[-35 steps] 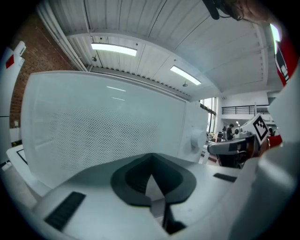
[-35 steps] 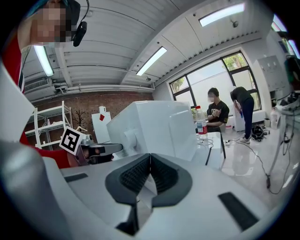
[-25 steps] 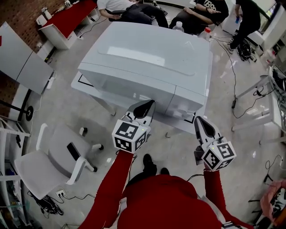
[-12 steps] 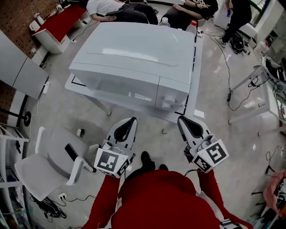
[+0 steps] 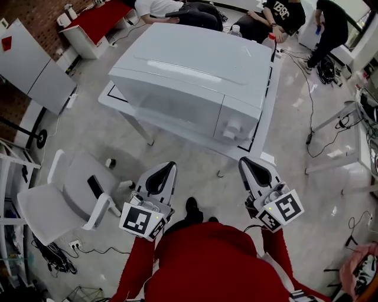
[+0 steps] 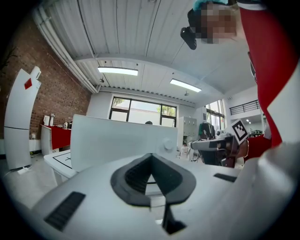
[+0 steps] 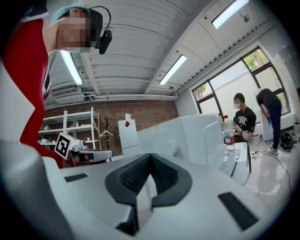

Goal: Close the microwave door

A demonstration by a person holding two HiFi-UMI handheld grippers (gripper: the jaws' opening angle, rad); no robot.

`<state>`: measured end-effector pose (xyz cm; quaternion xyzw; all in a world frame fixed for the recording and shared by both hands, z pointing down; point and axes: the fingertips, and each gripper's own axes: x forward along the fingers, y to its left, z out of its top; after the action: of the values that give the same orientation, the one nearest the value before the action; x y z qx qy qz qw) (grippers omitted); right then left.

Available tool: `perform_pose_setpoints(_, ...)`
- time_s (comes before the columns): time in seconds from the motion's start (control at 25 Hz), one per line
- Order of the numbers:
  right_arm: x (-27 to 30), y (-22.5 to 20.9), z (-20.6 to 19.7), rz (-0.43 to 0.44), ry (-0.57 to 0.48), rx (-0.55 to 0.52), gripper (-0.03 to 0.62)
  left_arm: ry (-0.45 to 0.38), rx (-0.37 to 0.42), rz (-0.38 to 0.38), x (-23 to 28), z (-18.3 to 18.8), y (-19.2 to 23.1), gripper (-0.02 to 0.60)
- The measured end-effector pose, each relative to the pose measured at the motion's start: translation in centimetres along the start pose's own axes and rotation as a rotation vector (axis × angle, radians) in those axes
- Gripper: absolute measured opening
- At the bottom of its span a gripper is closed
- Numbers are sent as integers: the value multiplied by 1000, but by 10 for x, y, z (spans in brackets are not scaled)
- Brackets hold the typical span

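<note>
Microwave [image 5: 189, 71] with its door [image 5: 174, 106] flush shut, on the white desk [image 5: 264, 103].
We see the front only steeply from above, so the door's face is foreshortened, and the knob [image 5: 231, 128] beside it is the one control we can make out. Both gripper views lose the microwave's lower part behind their own bodies. Left gripper [image 5: 168, 166] and right gripper [image 5: 244, 161] hang well short of it, jaws clenched on nothing. Seated people [image 5: 283, 12] beyond the desk are cut off by the top edge.
</note>
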<state>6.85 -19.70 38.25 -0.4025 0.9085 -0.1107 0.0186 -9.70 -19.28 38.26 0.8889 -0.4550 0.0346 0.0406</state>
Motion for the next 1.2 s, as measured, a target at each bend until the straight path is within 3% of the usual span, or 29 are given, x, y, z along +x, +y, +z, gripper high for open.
perform_pose_setpoints(1.2, 3, 13, -4, -5, 22, -77, 9, -10, -19, 6, -14, 5, -2, 8)
